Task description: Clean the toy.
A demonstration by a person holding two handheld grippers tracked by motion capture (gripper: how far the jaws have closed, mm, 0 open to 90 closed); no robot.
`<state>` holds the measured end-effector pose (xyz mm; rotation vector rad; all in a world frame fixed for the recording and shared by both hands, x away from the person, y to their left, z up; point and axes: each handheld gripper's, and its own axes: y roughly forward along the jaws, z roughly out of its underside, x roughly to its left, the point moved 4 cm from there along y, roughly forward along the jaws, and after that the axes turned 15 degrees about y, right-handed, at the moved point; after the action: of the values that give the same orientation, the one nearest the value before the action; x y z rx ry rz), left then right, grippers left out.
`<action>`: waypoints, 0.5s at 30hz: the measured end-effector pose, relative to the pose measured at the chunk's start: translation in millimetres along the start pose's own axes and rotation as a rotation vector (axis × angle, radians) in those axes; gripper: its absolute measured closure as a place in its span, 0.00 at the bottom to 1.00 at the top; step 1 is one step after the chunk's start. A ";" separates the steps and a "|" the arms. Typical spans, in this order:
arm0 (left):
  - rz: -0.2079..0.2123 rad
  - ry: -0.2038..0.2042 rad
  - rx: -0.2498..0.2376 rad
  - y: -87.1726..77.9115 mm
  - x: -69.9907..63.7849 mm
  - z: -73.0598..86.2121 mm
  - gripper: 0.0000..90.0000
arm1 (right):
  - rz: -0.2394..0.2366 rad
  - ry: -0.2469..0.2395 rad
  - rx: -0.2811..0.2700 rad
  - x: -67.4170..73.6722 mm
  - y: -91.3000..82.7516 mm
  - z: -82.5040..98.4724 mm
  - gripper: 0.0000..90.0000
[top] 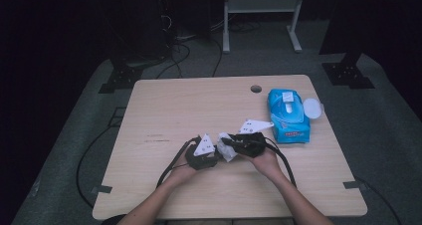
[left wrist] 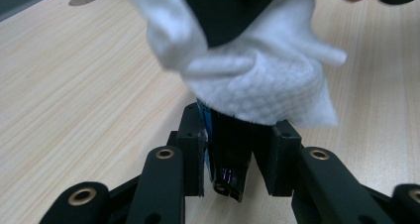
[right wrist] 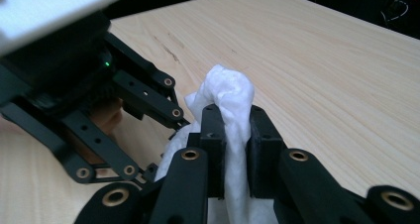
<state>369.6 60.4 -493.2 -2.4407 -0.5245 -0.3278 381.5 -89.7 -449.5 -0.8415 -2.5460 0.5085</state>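
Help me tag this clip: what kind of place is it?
Probably a lab or recording room: a bare desk, loose cables on grey carpet, and a metal stand behind.

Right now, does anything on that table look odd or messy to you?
Only small things: the blue wipes pack lies with its round lid flipped open, and a crumpled white wipe is pinched between the left gripper and right gripper. Nothing spilled or broken.

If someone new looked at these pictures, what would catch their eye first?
Probably the crumpled white wipe near the table's front middle, pinched between the left gripper and the right gripper. Next, the bright blue wipe pack lying at the right, its round lid flipped open.
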 end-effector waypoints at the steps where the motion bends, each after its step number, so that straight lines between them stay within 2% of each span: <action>1: 0.004 -0.005 -0.002 -0.4 0.6 0.6 0.74 | 0.004 -0.003 0.005 -0.2 1.4 0.5 0.88; 5: 0.025 -0.032 -0.012 -1.4 2.7 2.6 0.75 | 0.035 -0.011 0.014 -5.9 0.9 3.9 0.88; 9: 0.027 -0.031 -0.007 -1.9 3.4 3.1 0.75 | 0.102 -0.017 0.012 -20.3 -7.6 4.9 0.88; 11: 0.031 -0.033 -0.009 -1.7 3.5 3.0 0.75 | 0.095 0.016 0.017 -24.6 -10.5 6.0 0.88; 13: 0.033 -0.043 -0.014 -1.6 4.2 3.0 0.73 | 0.101 0.011 0.021 -23.2 -10.4 5.7 0.82; 14: 0.032 -0.045 -0.015 -1.8 4.6 2.9 0.72 | 0.099 0.009 0.028 -22.8 -9.9 4.5 0.74; 15: 0.031 -0.046 -0.017 -2.2 4.9 2.8 0.71 | 0.089 0.027 0.049 -21.9 -10.1 3.7 0.71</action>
<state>373.2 65.1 -492.5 -2.4752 -0.5048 -0.2642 391.0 -111.8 -453.9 -0.9413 -2.4697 0.5802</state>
